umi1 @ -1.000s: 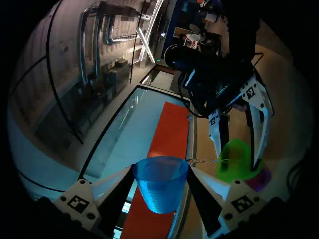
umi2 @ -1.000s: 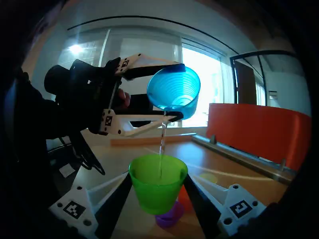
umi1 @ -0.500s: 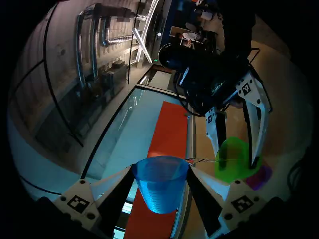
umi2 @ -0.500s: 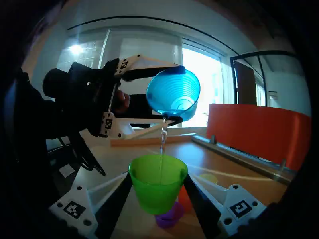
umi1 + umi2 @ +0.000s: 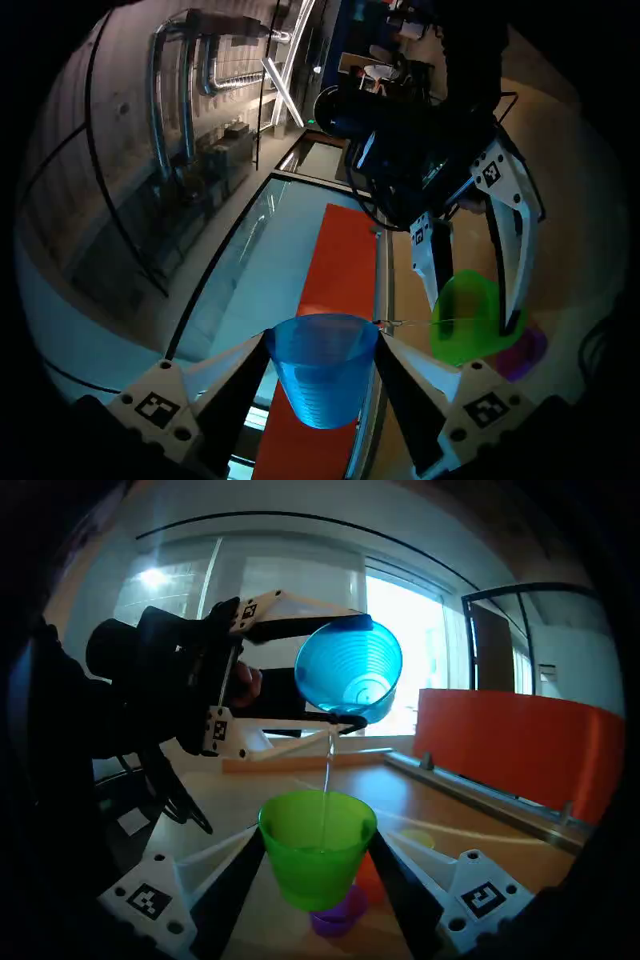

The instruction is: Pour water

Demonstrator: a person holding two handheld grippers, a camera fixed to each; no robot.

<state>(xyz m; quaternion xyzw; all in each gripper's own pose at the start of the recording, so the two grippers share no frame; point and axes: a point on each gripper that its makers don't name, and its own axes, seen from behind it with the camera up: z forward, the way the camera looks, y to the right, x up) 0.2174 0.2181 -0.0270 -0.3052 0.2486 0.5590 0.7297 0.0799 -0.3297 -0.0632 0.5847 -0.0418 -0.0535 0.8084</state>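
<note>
Blue cup [image 5: 324, 372], thin light plastic, likely crushable, pinched mid-wall by my left fingers [image 5: 216, 366], pouring; green cup [image 5: 318, 852] likewise in my right fingers [image 5: 210, 850]

I see a ribbed blue cup [image 5: 348, 668], a green cup [image 5: 316, 856], a purple cup [image 5: 340, 918], an orange panel [image 5: 520, 736] and a brown tabletop [image 5: 448, 800]. My left tongs [image 5: 322, 340] and right tongs [image 5: 318, 832] are white with black-and-white square markers.
</note>
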